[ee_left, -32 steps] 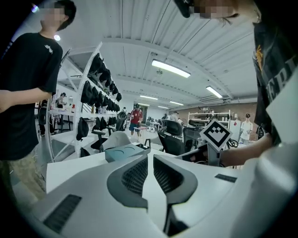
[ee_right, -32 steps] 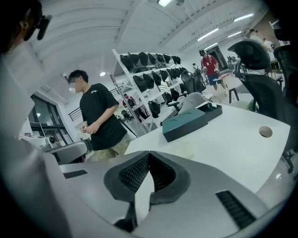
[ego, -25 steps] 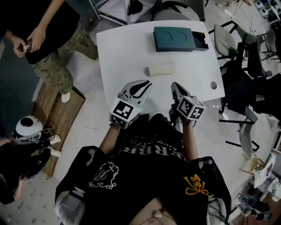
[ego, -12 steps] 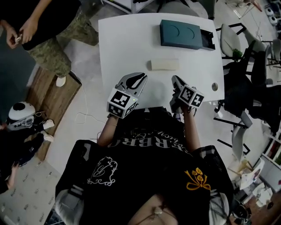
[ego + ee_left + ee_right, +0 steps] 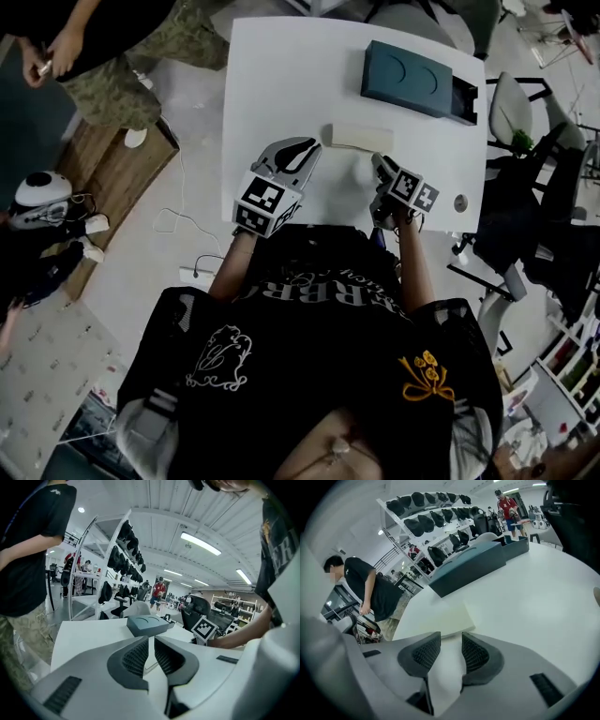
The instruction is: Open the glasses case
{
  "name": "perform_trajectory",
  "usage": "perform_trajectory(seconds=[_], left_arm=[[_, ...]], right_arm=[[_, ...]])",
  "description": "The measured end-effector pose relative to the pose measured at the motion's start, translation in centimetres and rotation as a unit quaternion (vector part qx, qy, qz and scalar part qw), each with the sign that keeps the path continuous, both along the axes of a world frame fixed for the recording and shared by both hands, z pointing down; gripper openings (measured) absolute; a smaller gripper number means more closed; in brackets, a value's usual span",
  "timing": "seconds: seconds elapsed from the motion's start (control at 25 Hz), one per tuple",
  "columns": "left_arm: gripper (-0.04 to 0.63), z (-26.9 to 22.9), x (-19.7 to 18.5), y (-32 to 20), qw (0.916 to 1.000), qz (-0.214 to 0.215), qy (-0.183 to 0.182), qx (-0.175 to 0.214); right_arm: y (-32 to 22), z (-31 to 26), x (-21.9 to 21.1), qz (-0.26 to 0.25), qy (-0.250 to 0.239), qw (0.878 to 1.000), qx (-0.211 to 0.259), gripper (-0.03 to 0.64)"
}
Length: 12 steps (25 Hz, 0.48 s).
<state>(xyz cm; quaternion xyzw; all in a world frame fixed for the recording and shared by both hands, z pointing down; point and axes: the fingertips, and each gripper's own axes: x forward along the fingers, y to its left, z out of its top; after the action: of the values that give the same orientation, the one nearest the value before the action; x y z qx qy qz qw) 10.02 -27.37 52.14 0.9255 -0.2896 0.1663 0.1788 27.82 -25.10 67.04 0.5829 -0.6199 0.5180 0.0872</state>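
Note:
The cream glasses case [image 5: 361,136] lies shut on the white table [image 5: 272,84], its lid flat. My right gripper [image 5: 380,164] hovers just short of its right end; in the right gripper view the case [image 5: 440,616] sits right beyond the fingertips. The right gripper [image 5: 451,639] has its jaws opening, and only bare table shows between them. My left gripper [image 5: 302,145] is near the case's left end. In the left gripper view the left gripper [image 5: 151,641] has its pads drawn together to a thin slit, holding nothing.
A teal box [image 5: 412,78] stands at the table's far edge behind the case. A small round grommet [image 5: 460,202] sits near the table's right edge. A person [image 5: 103,56] stands off the table's left side, and office chairs [image 5: 525,122] crowd the right.
Both grippers have moved forward across the table toward the case and sunk lower. The right gripper's jaws have parted.

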Motion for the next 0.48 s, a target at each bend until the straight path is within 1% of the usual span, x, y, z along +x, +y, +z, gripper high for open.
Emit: perform_trajectory(seconds=[0.2,0.36,0.48], left_arm=[[0.041,-0.2,0.6,0.4,0.9999,-0.007,-0.015,0.002],[0.041,0.0,1.0,0.6,0.9996,-0.013,-0.024,0.000],[0.041,-0.2,1.3,0.6,0.9994,-0.017,-0.030,0.003]], right_arm=[[-0.8,0.7,1.3,0.012,-0.005,1.000,0.000,0.189],[-1.2,0.3,1.7,0.017,-0.026,0.999,0.011,0.186],[-1.4,-0.5,2.2,0.023,-0.040,0.999,0.022,0.159]])
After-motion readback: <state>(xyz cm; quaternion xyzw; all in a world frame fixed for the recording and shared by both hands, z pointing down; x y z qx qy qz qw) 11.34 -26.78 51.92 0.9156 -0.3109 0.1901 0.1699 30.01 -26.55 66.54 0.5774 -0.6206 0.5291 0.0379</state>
